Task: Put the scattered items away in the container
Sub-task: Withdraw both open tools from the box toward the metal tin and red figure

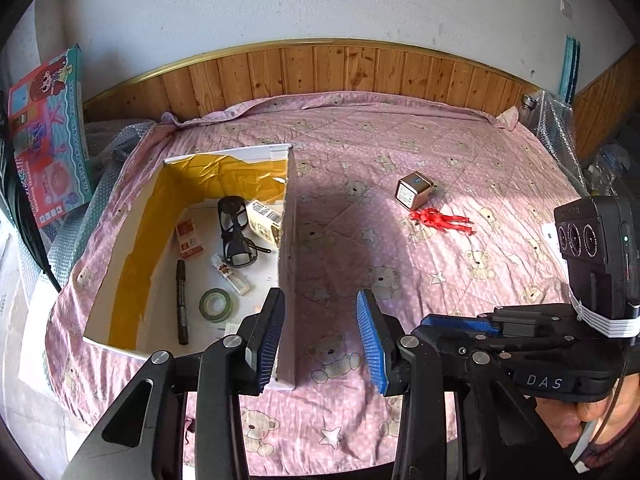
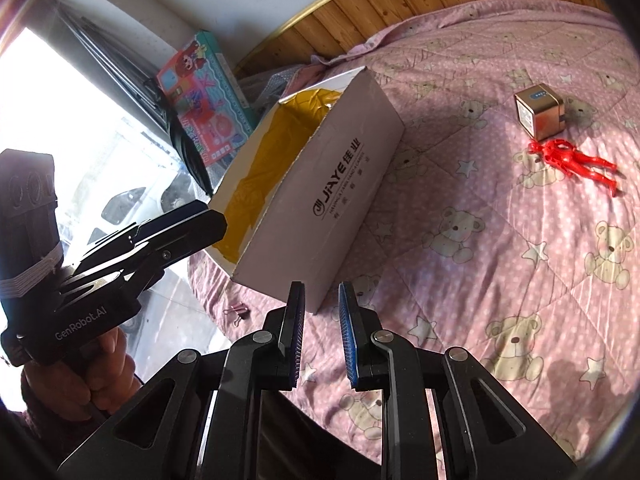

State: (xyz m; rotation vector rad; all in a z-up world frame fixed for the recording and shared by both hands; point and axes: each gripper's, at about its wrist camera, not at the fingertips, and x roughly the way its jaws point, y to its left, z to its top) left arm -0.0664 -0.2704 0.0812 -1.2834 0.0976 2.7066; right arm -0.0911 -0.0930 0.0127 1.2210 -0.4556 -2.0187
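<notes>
Two claws hover over a bed (image 1: 420, 152) spread with a pink bear-print quilt, on which sits the largest thing, an open white cardboard box (image 1: 290, 240) with yellow tape lining its inner walls and "JIAYE" printed on its outer long side. Inside it, lying on the floor of the box, are dark goggles (image 1: 236, 236), a black marker pen (image 1: 182, 300) along the left side, a labelled small carton (image 1: 266, 220) against the right wall, a roll of green tape (image 1: 218, 305) near the front, a red-and-white packet (image 1: 188, 238), and a small clear lighter-like item (image 1: 232, 276) between the goggles and the tape roll. Out on the quilt, well apart from the box to its right, stand a small metallic cube with a grille face (image 1: 414, 191) and, just beside it toward the viewer, a red toy figure (image 1: 440, 220) lying flat. A pink binder clip (image 2: 236, 313) lies near the box's front corner at the bed edge. The left claw (image 1: 320, 336) is spread wide and empty, its left finger inside the box's front right corner, the box wall between its blue pads. The right claw (image 2: 320, 332) is narrower, nothing between its fingers, poised just in front of the box's near corner. Off the bed to the left leans a colourful toy box (image 1: 48, 136).
</notes>
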